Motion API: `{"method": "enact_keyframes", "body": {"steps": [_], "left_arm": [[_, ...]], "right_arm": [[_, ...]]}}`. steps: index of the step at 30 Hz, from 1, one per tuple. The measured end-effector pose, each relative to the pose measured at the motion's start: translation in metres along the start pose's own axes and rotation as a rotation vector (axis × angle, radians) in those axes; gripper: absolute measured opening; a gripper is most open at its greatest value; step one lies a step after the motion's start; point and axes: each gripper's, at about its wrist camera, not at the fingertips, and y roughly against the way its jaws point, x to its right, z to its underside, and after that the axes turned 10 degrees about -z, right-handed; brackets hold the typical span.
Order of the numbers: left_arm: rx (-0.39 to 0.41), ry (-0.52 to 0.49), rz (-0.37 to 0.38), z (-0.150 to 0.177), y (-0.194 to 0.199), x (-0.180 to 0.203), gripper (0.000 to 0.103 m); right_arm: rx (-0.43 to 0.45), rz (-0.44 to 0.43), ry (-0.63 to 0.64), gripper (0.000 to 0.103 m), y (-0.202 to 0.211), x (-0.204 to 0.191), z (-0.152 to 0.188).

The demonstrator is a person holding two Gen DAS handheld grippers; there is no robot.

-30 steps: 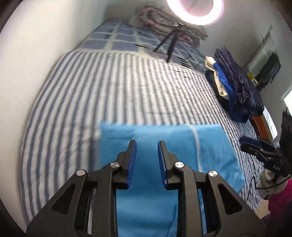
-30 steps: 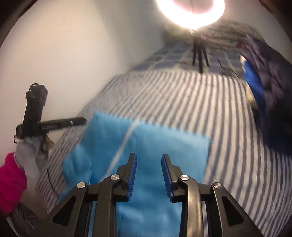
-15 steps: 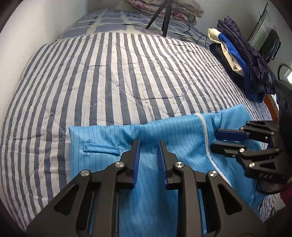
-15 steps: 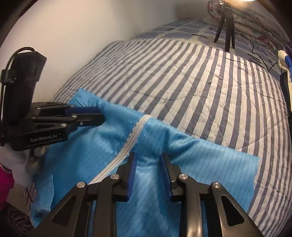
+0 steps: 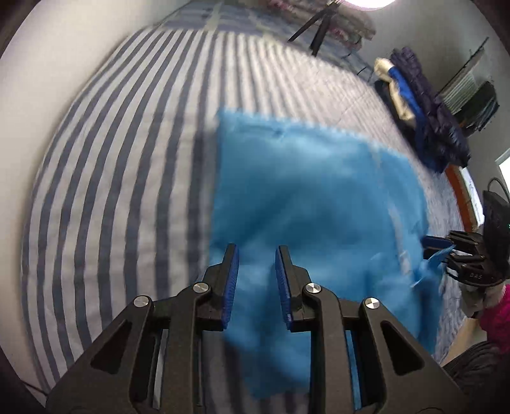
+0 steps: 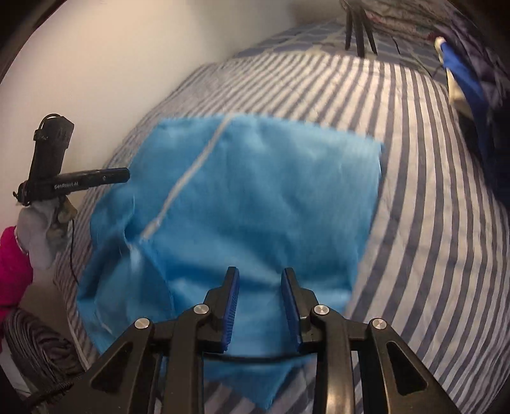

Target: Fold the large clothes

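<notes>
A bright blue garment [image 5: 306, 203] with a white zipper [image 6: 188, 178] lies spread on the striped bed, blurred by motion; it also fills the middle of the right wrist view [image 6: 255, 203]. My left gripper [image 5: 256, 254] is open and empty, raised above the garment's near part. My right gripper [image 6: 258, 277] is open and empty, also above the garment's near edge. The right gripper shows at the right edge of the left wrist view [image 5: 440, 248], at the garment's side. The left gripper shows at the left of the right wrist view [image 6: 121, 175].
The striped bedspread [image 5: 127, 159] covers the bed beside a white wall [image 6: 111, 63]. A pile of dark and blue clothes [image 5: 424, 127] lies at the bed's right side. A ring-light tripod [image 5: 322, 25] stands at the far end. Folded bedding lies behind it.
Both grippers have lifted up and back from the garment, which now lies lower in view. The garment looks flatter and more squared than half a second ago.
</notes>
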Motion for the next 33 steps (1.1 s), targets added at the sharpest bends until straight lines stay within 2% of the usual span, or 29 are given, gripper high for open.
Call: {"method": "enact_keyframes", "body": {"steps": [2,6,8,9,10,11,12,13,15,19,22,24,27,30,33], "left_arm": [[0.008,0.005,0.013,0.014,-0.001,-0.003,0.023],[0.006,0.013,0.021,0.021,0.009,-0.007,0.023],[0.010,0.056,0.068,0.022,0.019,-0.016,0.023],[0.015,0.076,0.096,0.023,0.023,-0.021,0.027],[0.017,0.099,0.137,0.022,0.027,-0.026,0.033],[0.017,0.118,0.156,0.022,0.030,-0.030,0.051],[0.015,0.142,0.173,0.020,0.031,-0.035,0.058],[0.014,0.171,0.198,0.018,0.032,-0.041,0.058],[-0.010,0.238,0.283,0.014,0.029,-0.052,0.058],[-0.047,0.330,0.335,0.007,0.017,-0.072,0.058],[-0.084,0.383,0.377,0.007,0.003,-0.088,0.058],[-0.111,0.395,0.423,0.009,-0.006,-0.095,0.058],[-0.135,0.380,0.446,0.012,-0.017,-0.100,0.058],[-0.141,0.385,0.475,0.009,-0.021,-0.099,0.058],[-0.149,0.380,0.488,0.003,-0.025,-0.091,0.058]], "right_arm": [[0.005,-0.007,0.002,0.029,0.001,0.001,0.013],[-0.004,-0.040,-0.026,0.029,0.017,0.004,0.014],[0.046,-0.071,-0.026,0.029,0.039,0.006,0.016],[0.076,-0.082,-0.023,0.030,0.048,0.008,0.016],[0.125,-0.085,-0.018,0.037,0.059,0.011,0.018],[0.170,-0.083,-0.016,0.045,0.068,0.015,0.018],[0.208,-0.083,-0.018,0.067,0.073,0.020,0.019],[0.243,-0.087,-0.026,0.080,0.078,0.027,0.020],[0.272,-0.101,-0.089,0.080,0.083,0.046,0.017],[0.244,-0.185,-0.220,0.079,0.070,0.081,0.010],[0.205,-0.229,-0.287,0.074,0.058,0.102,0.015],[0.194,-0.277,-0.310,0.072,0.054,0.107,0.020],[0.205,-0.332,-0.341,0.068,0.050,0.114,0.021],[0.215,-0.396,-0.373,0.058,0.053,0.124,0.023],[0.215,-0.449,-0.383,0.057,0.052,0.130,0.020]]}}
